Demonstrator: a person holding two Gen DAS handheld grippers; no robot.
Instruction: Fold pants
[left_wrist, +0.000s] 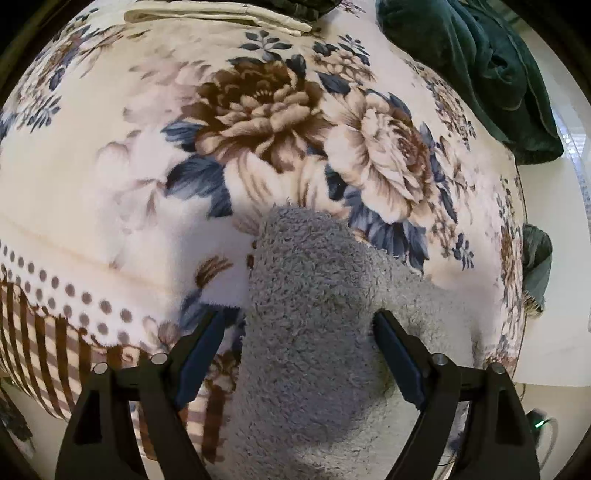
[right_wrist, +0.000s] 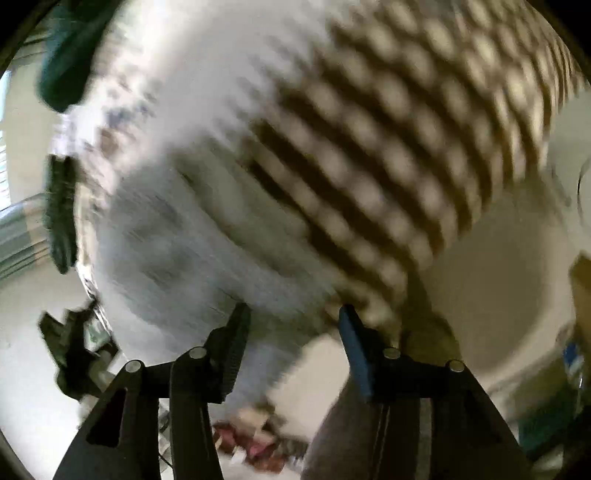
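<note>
The pants (left_wrist: 310, 295) are grey, fuzzy fleece, lying on a floral blanket (left_wrist: 258, 110) that covers a bed. In the left wrist view my left gripper (left_wrist: 295, 325) points down over them, jaws wide apart. The pants lie between the fingers; the left pad stands clear of the cloth and the right pad is at its edge. The right wrist view is badly blurred. There the pants (right_wrist: 166, 240) show as a pale grey mass ahead of my right gripper (right_wrist: 291, 314), whose fingers stand apart with no cloth visibly pinched. The blanket's brown striped border (right_wrist: 369, 166) lies beyond.
A dark green garment (left_wrist: 472, 74) lies heaped at the bed's far right, and a folded cream cloth (left_wrist: 221, 18) at the far edge. Pale floor (left_wrist: 554, 332) borders the bed on the right. A grey-clad leg (right_wrist: 340, 435) shows beneath the right gripper.
</note>
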